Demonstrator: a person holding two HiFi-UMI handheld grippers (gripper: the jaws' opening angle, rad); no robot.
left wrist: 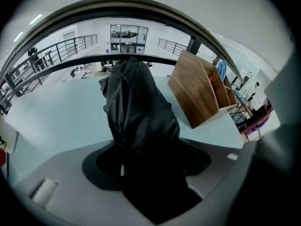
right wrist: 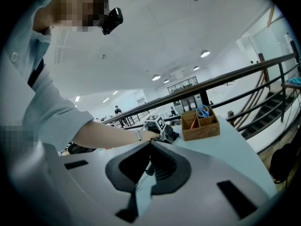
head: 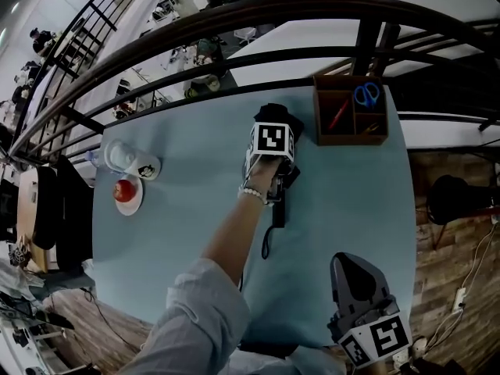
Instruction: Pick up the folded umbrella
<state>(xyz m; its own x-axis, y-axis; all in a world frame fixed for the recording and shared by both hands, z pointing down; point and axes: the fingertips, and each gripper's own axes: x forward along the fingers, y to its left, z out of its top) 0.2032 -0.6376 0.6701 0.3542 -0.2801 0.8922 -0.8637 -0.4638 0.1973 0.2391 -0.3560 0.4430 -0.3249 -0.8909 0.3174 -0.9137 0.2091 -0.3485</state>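
Now, with the umbrella (left wrist: 136,107) on the worktop (head: 180,233) left of the box (head: 351,108) and the left tongs (left wrist: 146,161) released astride its folds, it seems best to centre them and clench firmly before lifting; the right tongs (right wrist: 151,147) sit clenched, empty.

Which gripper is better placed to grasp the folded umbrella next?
Left. The left gripper is over the folded umbrella, its open jaws on either side of the dark fabric. The right gripper sits at the near edge of the table, jaws together, well away from it.
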